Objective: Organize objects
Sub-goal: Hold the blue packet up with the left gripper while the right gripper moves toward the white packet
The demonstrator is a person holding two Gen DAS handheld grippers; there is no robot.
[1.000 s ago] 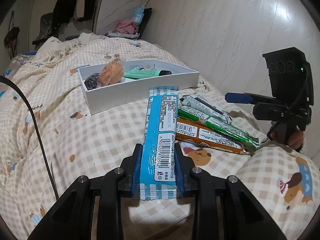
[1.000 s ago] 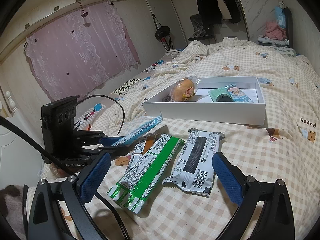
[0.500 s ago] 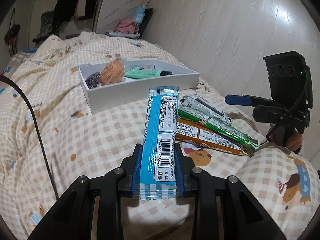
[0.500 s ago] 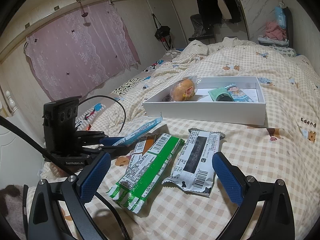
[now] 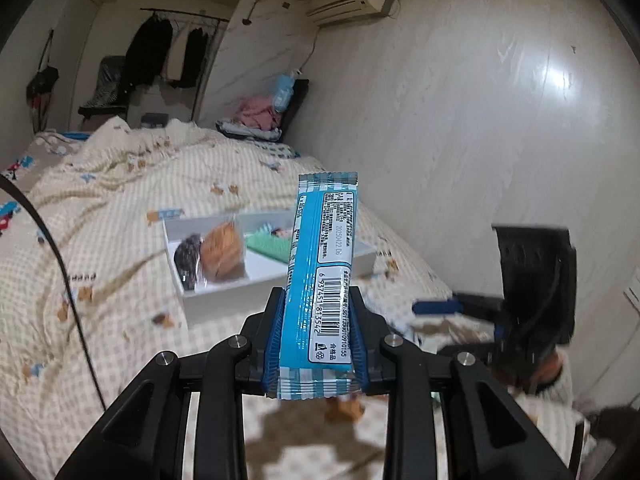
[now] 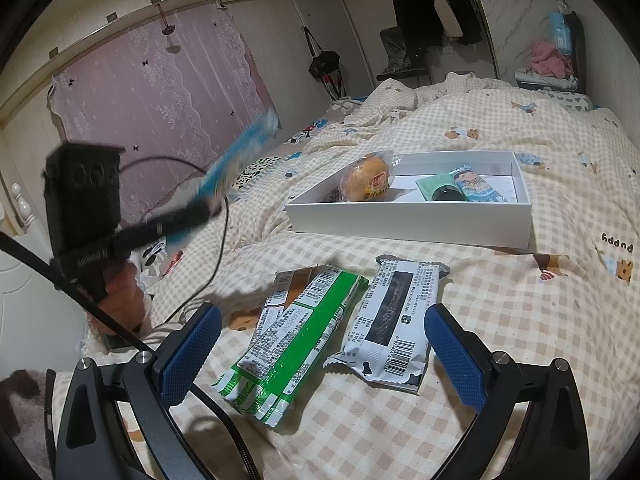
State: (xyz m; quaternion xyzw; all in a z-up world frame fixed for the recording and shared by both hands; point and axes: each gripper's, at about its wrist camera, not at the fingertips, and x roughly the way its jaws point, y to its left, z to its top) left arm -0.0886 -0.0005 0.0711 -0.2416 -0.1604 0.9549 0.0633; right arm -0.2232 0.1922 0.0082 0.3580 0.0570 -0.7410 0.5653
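My left gripper (image 5: pixel 316 344) is shut on a long blue snack bar (image 5: pixel 324 272), held in the air above the checked bedspread. From the right wrist view the same bar (image 6: pixel 240 152) sticks up, blurred, from the left gripper (image 6: pixel 208 210). A white box (image 6: pixel 408 220) lies further up the bed, holding a wrapped bun (image 6: pixel 366 180), a green tube (image 6: pixel 434 188) and a small printed pack (image 6: pixel 476 186). My right gripper (image 6: pixel 320 354) stands open over a green pack (image 6: pixel 296 340), a brown pack (image 6: pixel 292 284) under it and a white pack (image 6: pixel 394 316).
The bed runs along a pale wall (image 5: pixel 460 120) on the right of the left wrist view. A black cable (image 6: pixel 218 248) trails across the bedspread from the left gripper. A clothes rack (image 6: pixel 432 12) and a chair stand beyond the bed's far end.
My left gripper has lifted with the blue bar and tipped upward, so the box now sits lower in its view. The right gripper has not moved.
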